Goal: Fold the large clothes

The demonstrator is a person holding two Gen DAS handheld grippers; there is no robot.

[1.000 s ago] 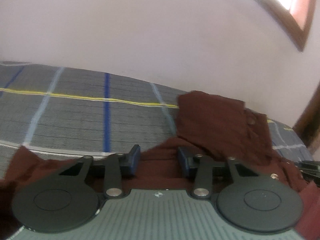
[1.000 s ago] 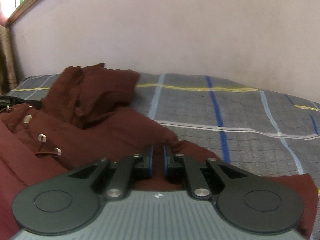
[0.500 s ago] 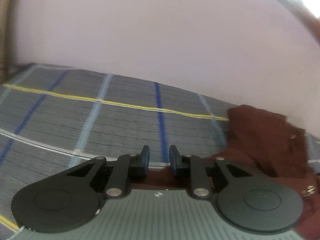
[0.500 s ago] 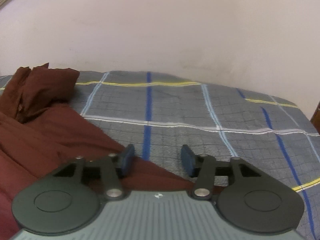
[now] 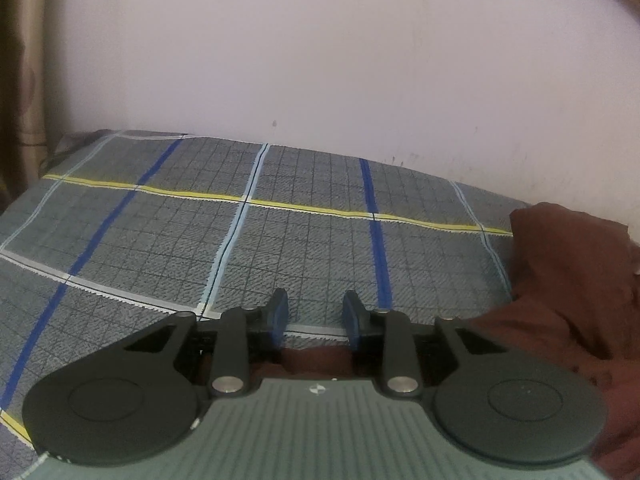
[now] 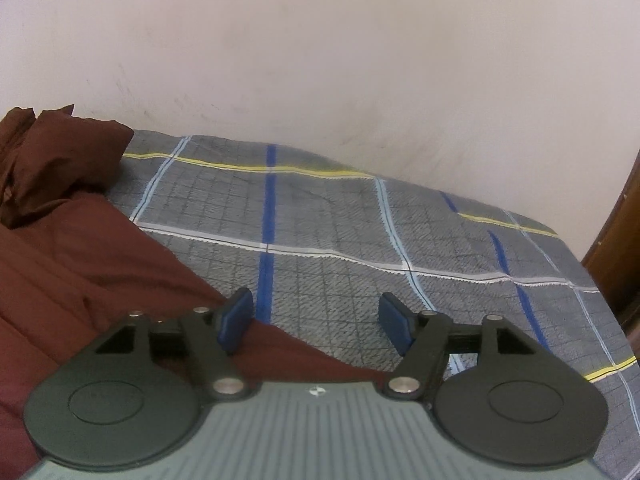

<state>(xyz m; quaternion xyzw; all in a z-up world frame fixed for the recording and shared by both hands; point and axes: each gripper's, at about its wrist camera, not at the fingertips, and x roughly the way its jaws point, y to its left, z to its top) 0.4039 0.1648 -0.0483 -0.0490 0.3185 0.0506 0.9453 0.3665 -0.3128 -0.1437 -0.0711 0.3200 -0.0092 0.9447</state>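
A dark maroon garment (image 5: 568, 280) lies bunched at the right of the left wrist view, and a strip of it shows low between the finger bases. My left gripper (image 5: 316, 314) hovers over the checked sheet; its jaws are opening, a narrow gap shows bare sheet, and the pads press on nothing. In the right wrist view the garment (image 6: 80, 264) spreads across the left side, with its edge running under the left finger (image 6: 236, 320). My right gripper (image 6: 316, 322) is opening wide, with only sheet and the cloth's edge below the gap.
The bed's grey checked sheet (image 5: 280, 240) with blue, white and yellow lines fills the middle of both views, also (image 6: 380, 240). A pale wall (image 5: 320, 60) backs the bed. A curtain (image 5: 20, 80) hangs at far left, and a wooden frame (image 6: 616, 248) stands at far right.
The right gripper, shut over the cloth a second ago, has opened wide. The left jaws narrowed, then parted a little. Both views swung outward, pushing the garment toward the frame edges.
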